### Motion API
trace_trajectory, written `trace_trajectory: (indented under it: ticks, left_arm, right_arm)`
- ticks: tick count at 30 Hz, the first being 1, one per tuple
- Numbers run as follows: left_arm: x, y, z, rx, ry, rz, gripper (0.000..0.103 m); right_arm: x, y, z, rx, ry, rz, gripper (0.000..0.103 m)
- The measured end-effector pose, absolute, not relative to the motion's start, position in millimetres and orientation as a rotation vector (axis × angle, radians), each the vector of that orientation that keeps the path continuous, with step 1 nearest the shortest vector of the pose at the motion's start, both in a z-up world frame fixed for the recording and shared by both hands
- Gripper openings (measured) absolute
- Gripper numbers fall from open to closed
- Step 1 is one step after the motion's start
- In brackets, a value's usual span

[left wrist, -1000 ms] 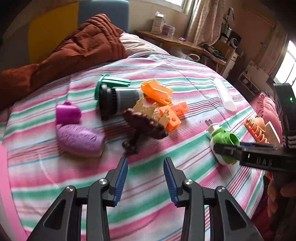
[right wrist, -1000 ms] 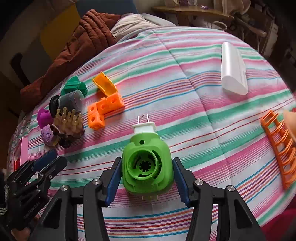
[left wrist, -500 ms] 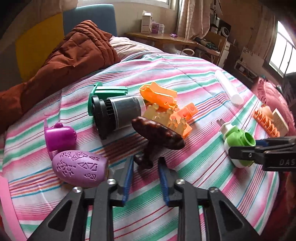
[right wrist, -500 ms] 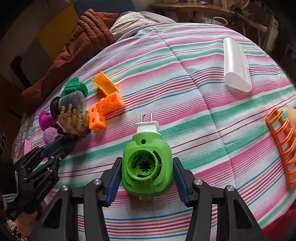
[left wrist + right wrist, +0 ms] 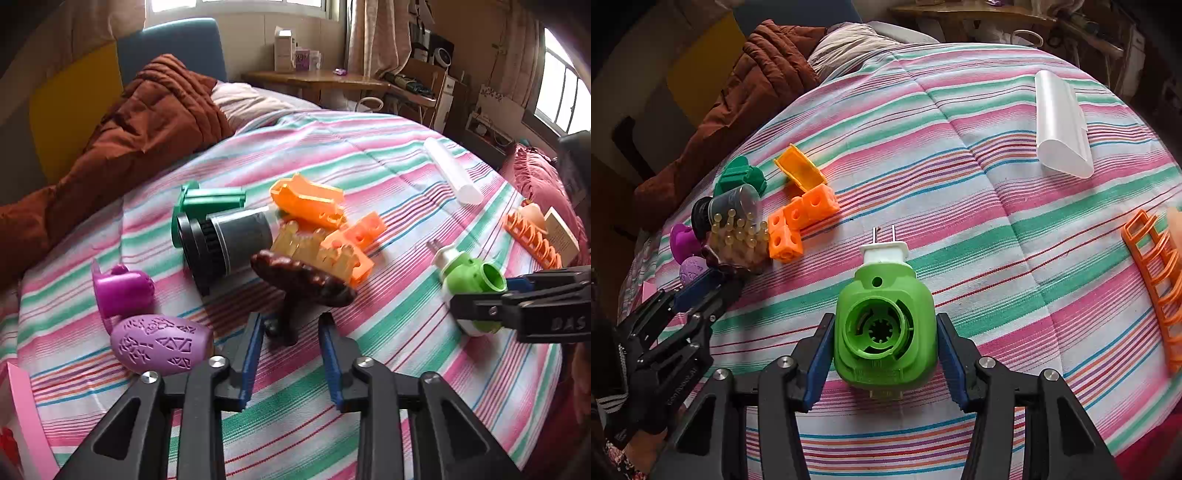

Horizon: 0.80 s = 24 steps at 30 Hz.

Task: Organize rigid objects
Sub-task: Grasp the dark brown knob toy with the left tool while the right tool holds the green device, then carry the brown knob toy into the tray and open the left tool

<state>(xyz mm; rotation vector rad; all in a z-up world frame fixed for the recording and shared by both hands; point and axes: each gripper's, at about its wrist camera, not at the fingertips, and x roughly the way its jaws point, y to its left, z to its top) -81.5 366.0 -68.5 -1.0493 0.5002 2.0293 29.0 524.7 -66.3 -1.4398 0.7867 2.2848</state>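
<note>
On a bed (image 5: 960, 155) spread with a pink, green and white striped cover, the right tool (image 5: 884, 354) is clamped on a green plug-in device (image 5: 884, 332), its blue pads pressed against the device's two sides. The device's round socket faces the camera, and its white plug end with two metal prongs points away up the bed.

The left tool (image 5: 290, 341) tilts down toward the cover, its jaws opening, with the dark stem of a brown mushroom-shaped brush (image 5: 301, 278) standing between the blue pads (image 5: 253, 345); the pads flank the stem without pressing on it. The brush's amber bristles lean against orange linked cubes (image 5: 354, 240).

Just beside the brush lie a grey-and-black cylinder (image 5: 225, 243), a green ridged piece (image 5: 207, 199), an orange scoop-shaped part (image 5: 306, 201), a purple cup-shaped piece (image 5: 122, 291) and a lilac patterned egg (image 5: 159, 343). A white half-round tube (image 5: 1062, 125) rests well apart toward the far side, and an orange rack (image 5: 1156, 280) lies at the right edge.

The letters "DAS" show on the right tool's arm in the left wrist view. On the left tool, seen from the right wrist view, there is printing too small to read.
</note>
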Motion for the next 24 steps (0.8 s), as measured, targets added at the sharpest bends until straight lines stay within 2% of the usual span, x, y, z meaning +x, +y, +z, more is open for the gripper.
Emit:
trace_trajectory:
  ticks: [4,5,7,17,21,24]
  left_arm:
    - [-84.2,368.7,-81.5,-1.052,0.520,2.033,0.034]
    - [-83.7,367.8,-80.5,-1.052,0.510,2.037,0.028]
    - [-83.1,365.7,-77.7,-1.074,0.487,2.025,0.024]
    - [-55.6,332.3,-22.6,-1.005,0.324,2.039,0.023]
    - [-47.5,335.9,-37.7,-1.021,0.419,2.058,0.023]
    - [-49.6,327.7,-43.9,-1.054,0.328,2.064,0.023]
  right_arm:
    - [27.7,526.0,-66.9,-1.440,0.804,2.287,0.054]
    - [27.9,526.6,-67.0,-1.438,0.809,2.288,0.054]
    - [27.6,526.8,-67.0,-1.437,0.814,2.288,0.054]
    - [28.8,524.9,-66.6,-1.430,0.822,2.288,0.054]
    - [27.8,522.2,-66.9,-1.438,0.796,2.291,0.054]
    - [29.3,522.8,-67.1,-1.441,0.800,2.292,0.054]
